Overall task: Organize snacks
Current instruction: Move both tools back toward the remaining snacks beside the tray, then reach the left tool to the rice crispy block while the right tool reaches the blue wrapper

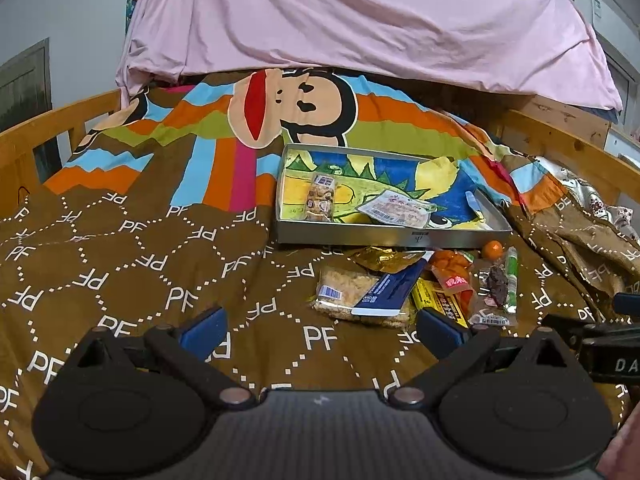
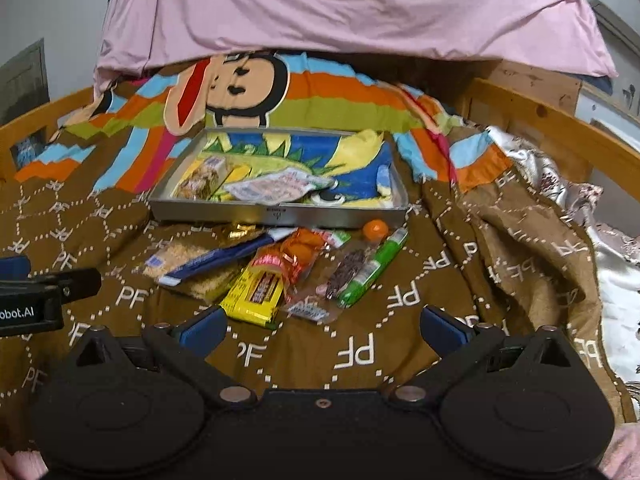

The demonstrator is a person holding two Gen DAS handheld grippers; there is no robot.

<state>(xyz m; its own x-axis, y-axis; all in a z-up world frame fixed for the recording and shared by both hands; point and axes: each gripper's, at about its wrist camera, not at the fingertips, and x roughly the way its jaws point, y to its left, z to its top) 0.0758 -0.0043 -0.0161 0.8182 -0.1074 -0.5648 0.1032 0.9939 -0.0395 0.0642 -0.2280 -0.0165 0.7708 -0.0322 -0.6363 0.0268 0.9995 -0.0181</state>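
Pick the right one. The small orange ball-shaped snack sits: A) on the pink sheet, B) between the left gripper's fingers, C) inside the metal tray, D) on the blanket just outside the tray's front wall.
D: the orange ball lies on the brown blanket just in front of the metal tray's front wall, beside the green packet, and both grippers are open and empty.

Brown letter-patterned blanket (image 1: pixel 132 264), silver tray (image 1: pixel 360 237), pink sheet (image 1: pixel 360 20)
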